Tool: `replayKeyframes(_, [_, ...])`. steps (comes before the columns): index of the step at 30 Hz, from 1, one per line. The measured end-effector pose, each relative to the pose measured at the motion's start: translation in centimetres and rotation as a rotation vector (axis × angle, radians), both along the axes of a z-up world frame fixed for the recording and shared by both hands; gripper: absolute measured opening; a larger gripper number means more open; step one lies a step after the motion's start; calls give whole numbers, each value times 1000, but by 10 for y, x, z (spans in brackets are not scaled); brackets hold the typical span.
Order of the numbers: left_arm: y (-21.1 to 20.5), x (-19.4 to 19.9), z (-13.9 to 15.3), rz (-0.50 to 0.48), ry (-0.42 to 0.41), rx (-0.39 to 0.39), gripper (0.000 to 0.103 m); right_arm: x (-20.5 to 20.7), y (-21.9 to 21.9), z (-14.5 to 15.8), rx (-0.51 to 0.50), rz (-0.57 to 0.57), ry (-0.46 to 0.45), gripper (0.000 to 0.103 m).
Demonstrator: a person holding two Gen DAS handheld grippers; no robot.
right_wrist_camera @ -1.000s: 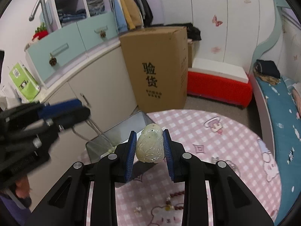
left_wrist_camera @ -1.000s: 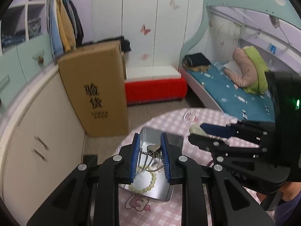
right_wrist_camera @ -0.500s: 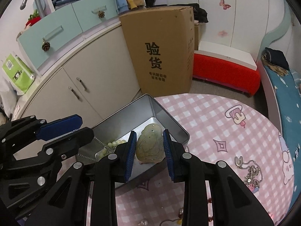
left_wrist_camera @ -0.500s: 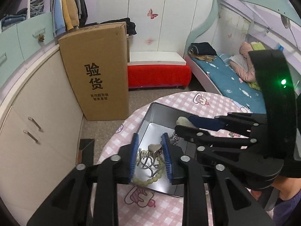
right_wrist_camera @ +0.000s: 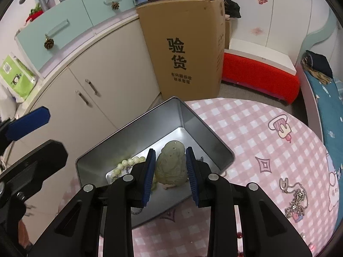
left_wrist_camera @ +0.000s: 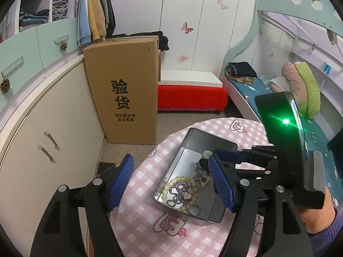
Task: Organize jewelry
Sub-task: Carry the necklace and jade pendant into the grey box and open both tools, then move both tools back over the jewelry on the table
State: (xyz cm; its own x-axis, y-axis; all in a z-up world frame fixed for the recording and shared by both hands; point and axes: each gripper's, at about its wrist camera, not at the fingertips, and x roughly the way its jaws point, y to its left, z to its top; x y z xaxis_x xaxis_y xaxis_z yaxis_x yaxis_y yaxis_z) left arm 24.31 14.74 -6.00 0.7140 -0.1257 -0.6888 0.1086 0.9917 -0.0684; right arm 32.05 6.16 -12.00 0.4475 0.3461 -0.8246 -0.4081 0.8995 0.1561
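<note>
Right wrist view: right gripper (right_wrist_camera: 169,167) clamps pale green carved jade pendant (right_wrist_camera: 170,164) low inside rectangular silver tin (right_wrist_camera: 205,128), frame centre.
Left gripper (left_wrist_camera: 171,182) gapes wide, empty, above it; placement presumably imminent.

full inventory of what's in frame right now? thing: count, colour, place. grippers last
metal tin: 1, silver, open, on the table's left part
bead bracelet: 1, pale green, in the tin
heart-pendant chain: 1, silver, in the tin over the bracelet
jade pendant: 1, pale green, between the right gripper's pads, low inside the tin
loose necklace: 1, silver, on the tablecloth right of the tin
table: 1, round, pink checked cloth
cardboard box: 1, brown, on the floor against the cabinets
bench: 1, red with white top, by the wall
bed: 1, teal sheet
left gripper: 1, black with blue pads, open above the tin
right gripper: 1, black with blue pads, shut on the jade pendant
</note>
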Motion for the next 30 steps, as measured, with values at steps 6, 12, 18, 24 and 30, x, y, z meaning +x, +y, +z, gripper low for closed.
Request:
replayKeyframes(6, [2, -5, 3, 9, 1, -1, 70, -5, 2, 7, -14, -3, -32, 47])
replayKeyframes(12, [-1, -22, 21, 15, -45, -26, 70, -25, -26, 34, -3, -19, -95, 53])
replayKeyframes(18, [-29, -67, 54, -24, -176, -42, 88, -70, -100, 77, -42, -92, -230, 64])
replayKeyframes(24, [-74, -113, 56, -106, -245, -23, 93, -132, -184, 96, -58, -184, -309, 70])
replayKeyframes(30, [-117, -137, 18, -121, -221, -2, 96, -174, -236, 70, -76, -262, -294, 71])
